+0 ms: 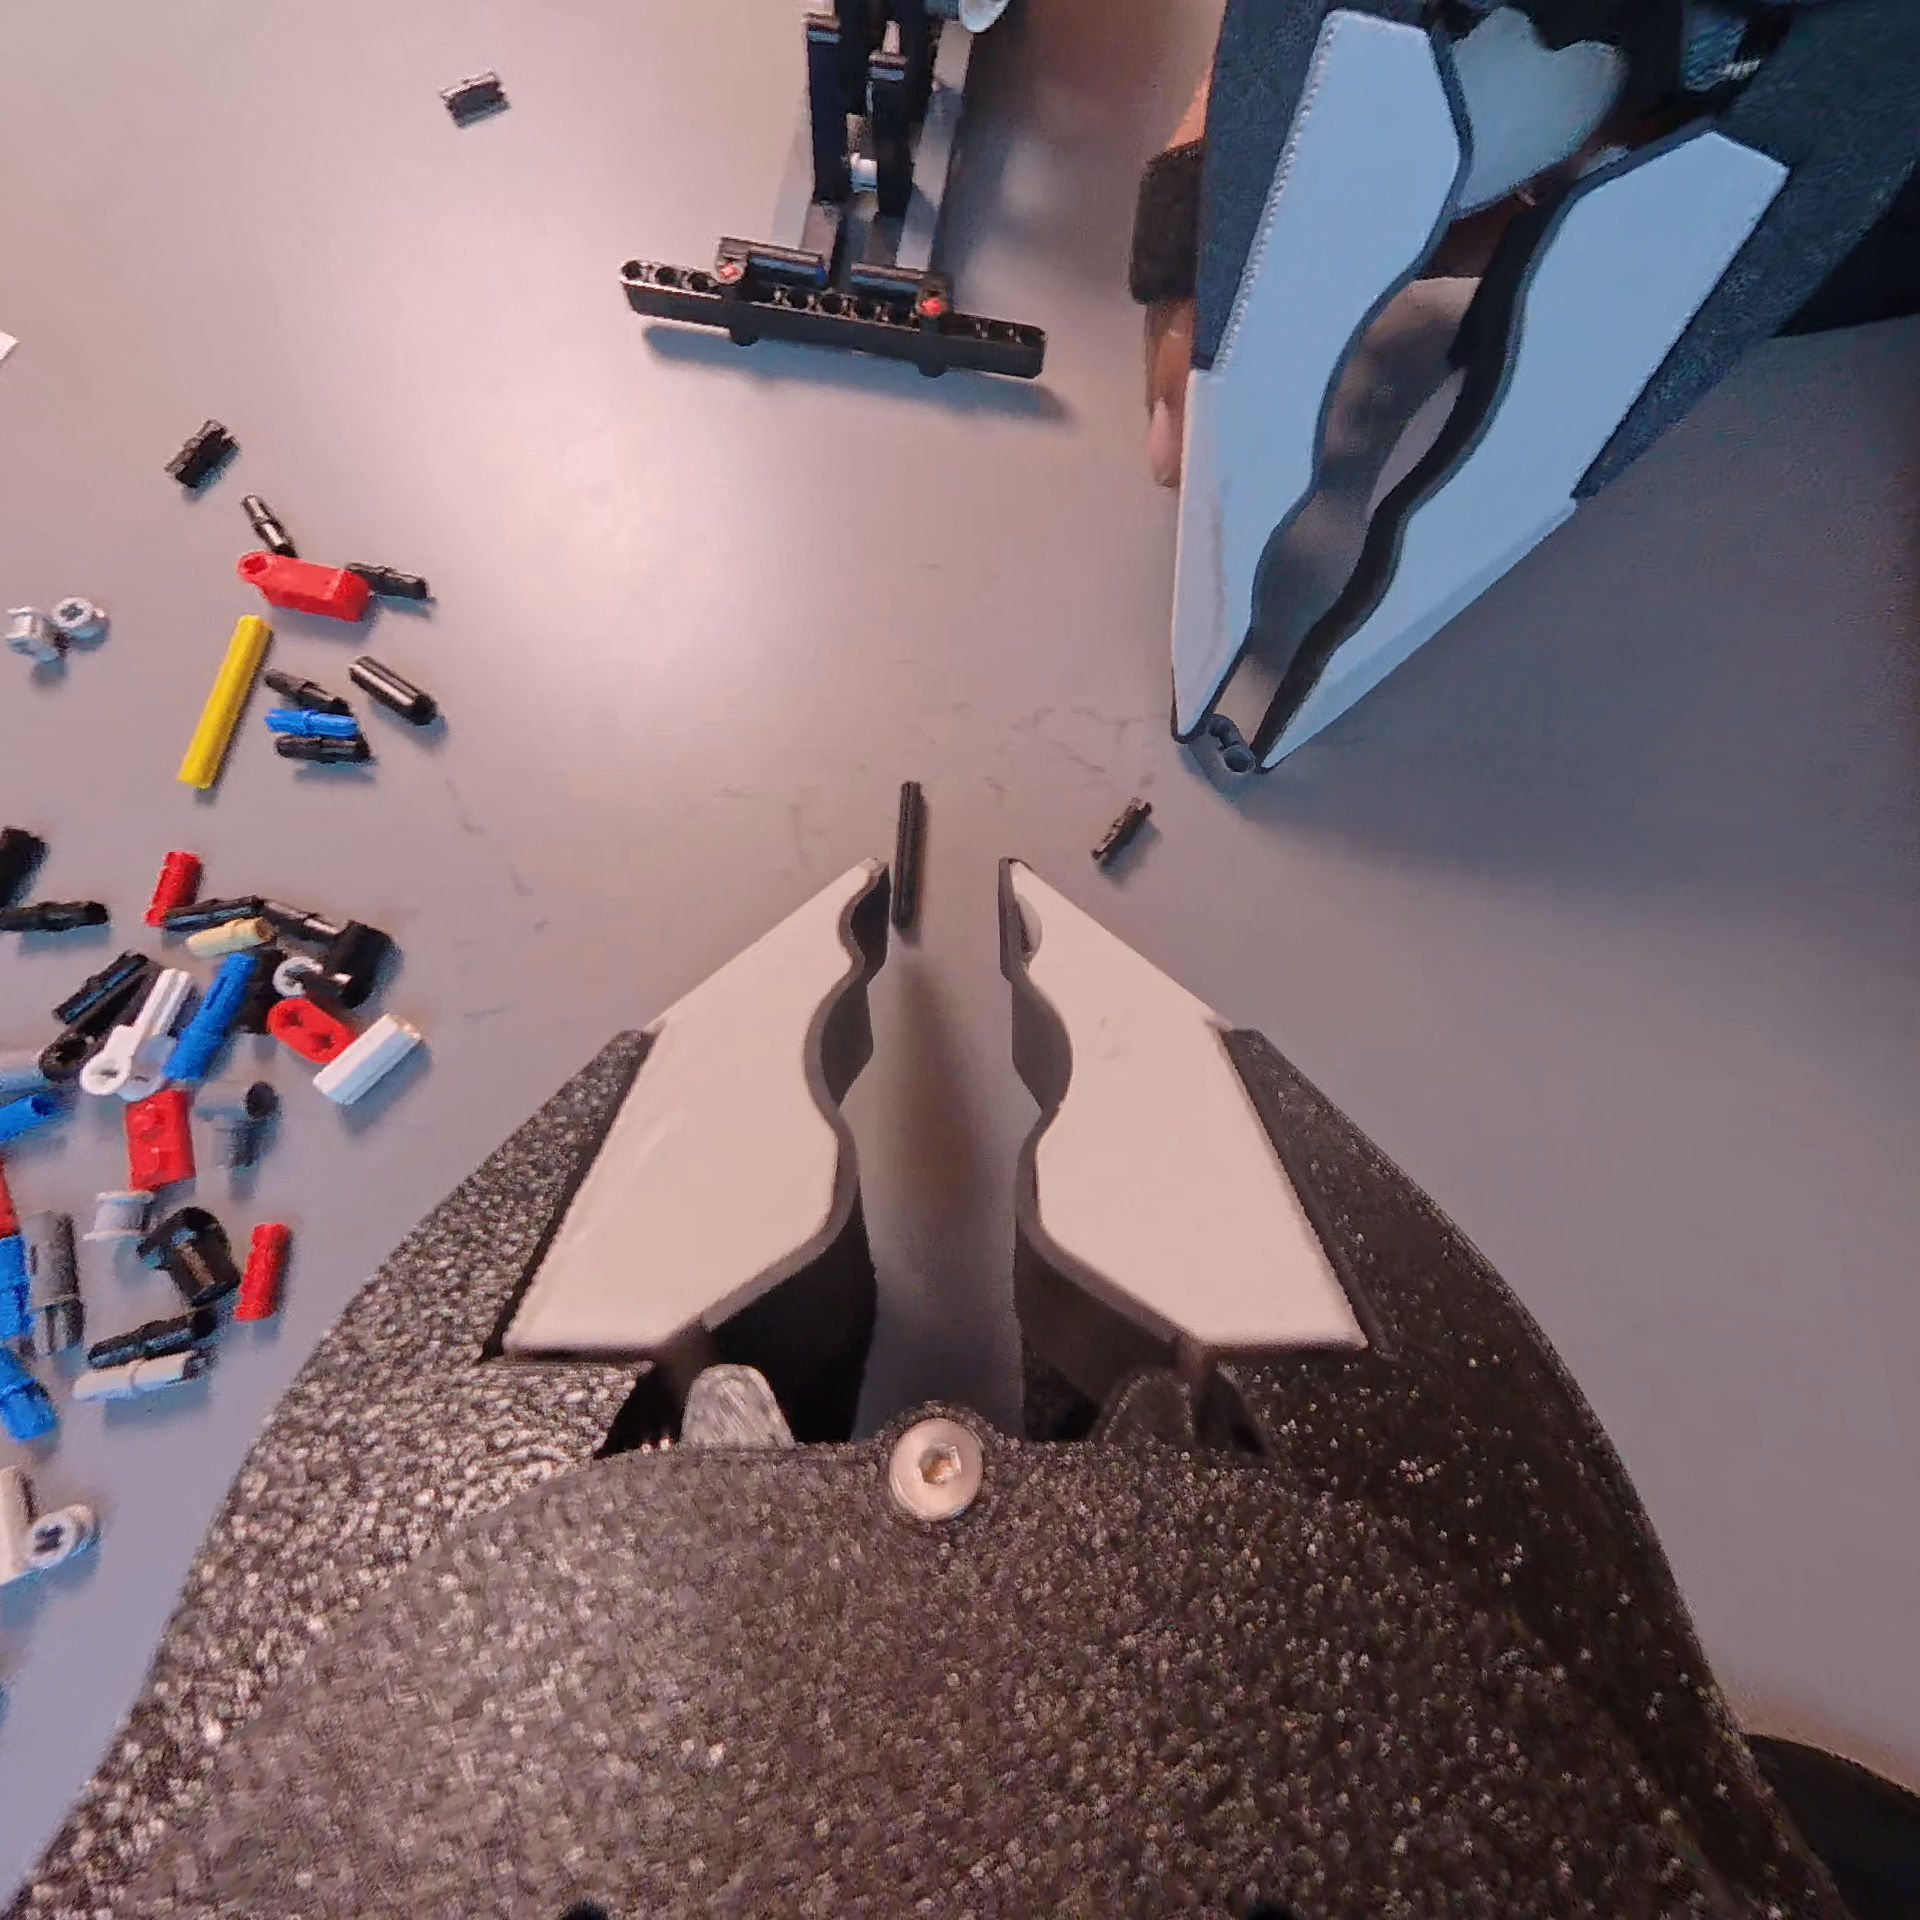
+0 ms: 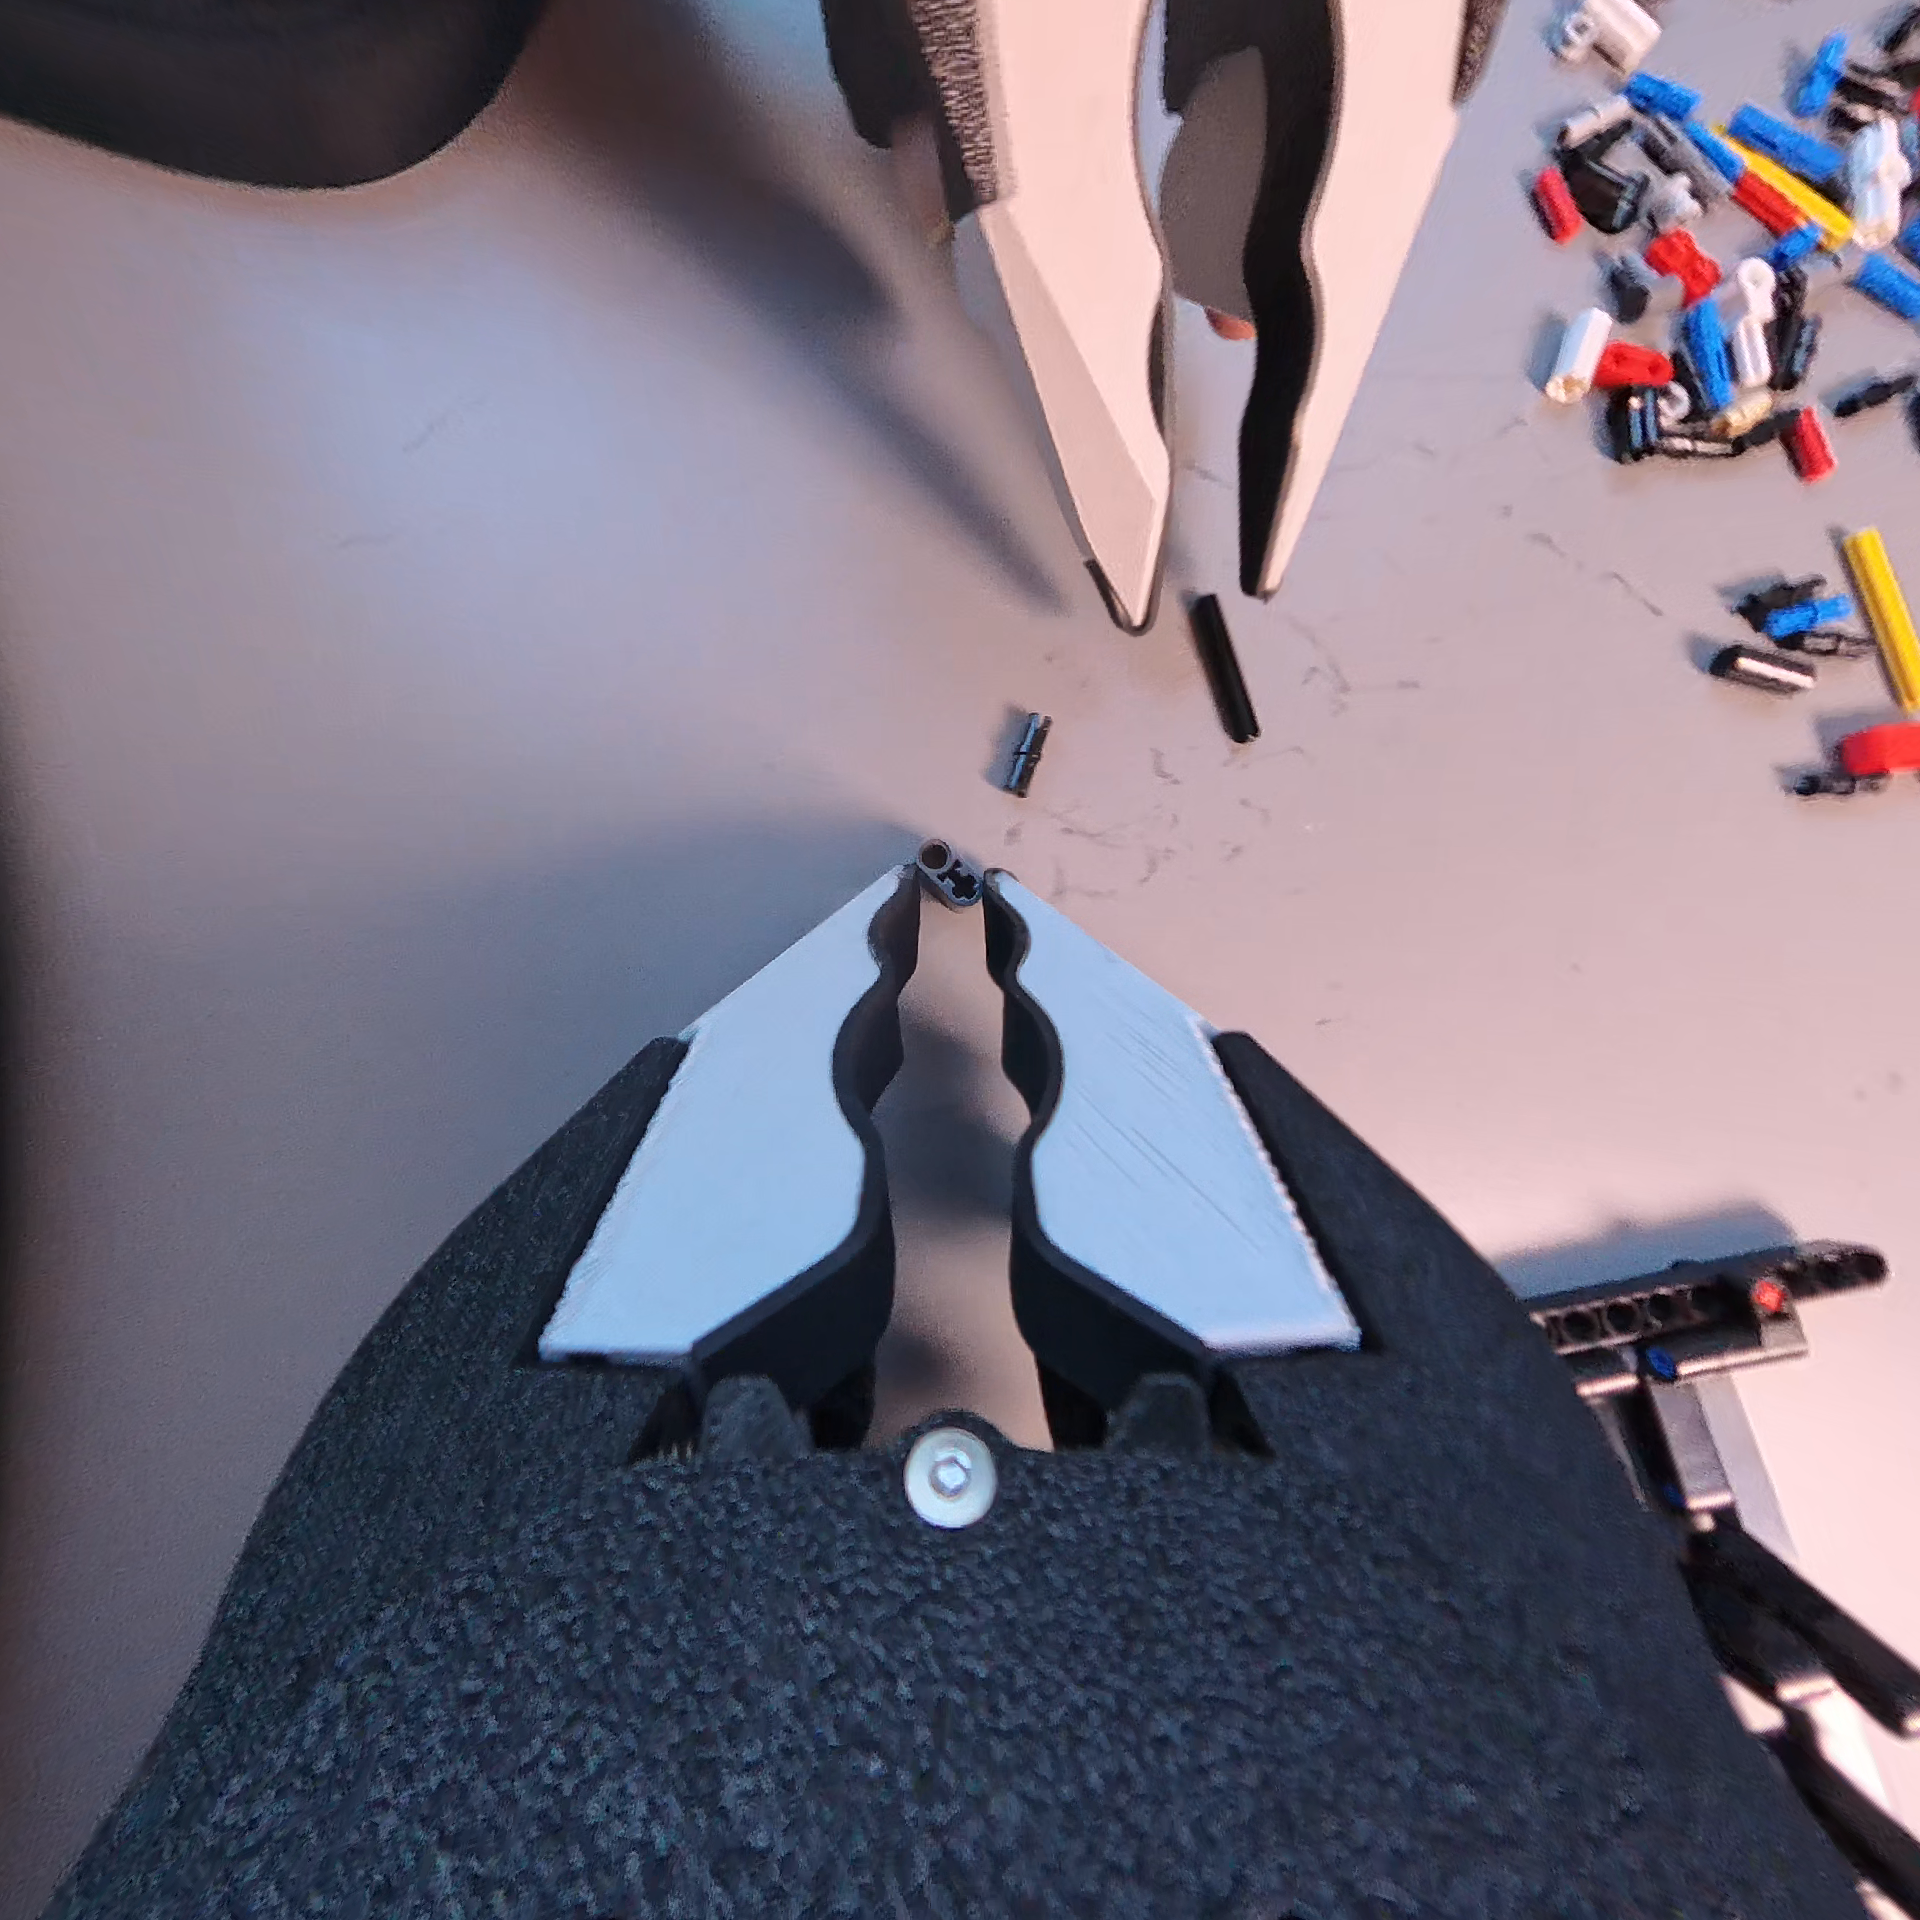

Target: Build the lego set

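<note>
I see a smooth grey worktop (image 1: pixel 623 540): a thin black ribbed axle (image 1: pixel 907 854), a short black pin (image 1: pixel 1121 831), a scattered pile of small coloured plastic pieces (image 1: pixel 197 997), and a black beam assembly (image 1: pixel 831 301) resting on it.

You had a black axle (image 1: pixel 908 854) on the grey table (image 1: pixel 623 582), a black pin (image 1: pixel 1121 830) beside it. Your grippers' fingers (image 2: pixel 748 1164) were pale grey on speckled black bodies. The loose pile (image 1: pixel 177 1049) showed red, blue, white, black, plus one yellow rod (image 1: pixel 224 700).

Matt grey table (image 1: pixel 1558 1039) – glossy plastic lego bits (image 1: pixel 223 1039), rough grainy blk tongs housing (image 1: pixel 935 1714), metal screw (image 1: pixel 933 1473)
</note>
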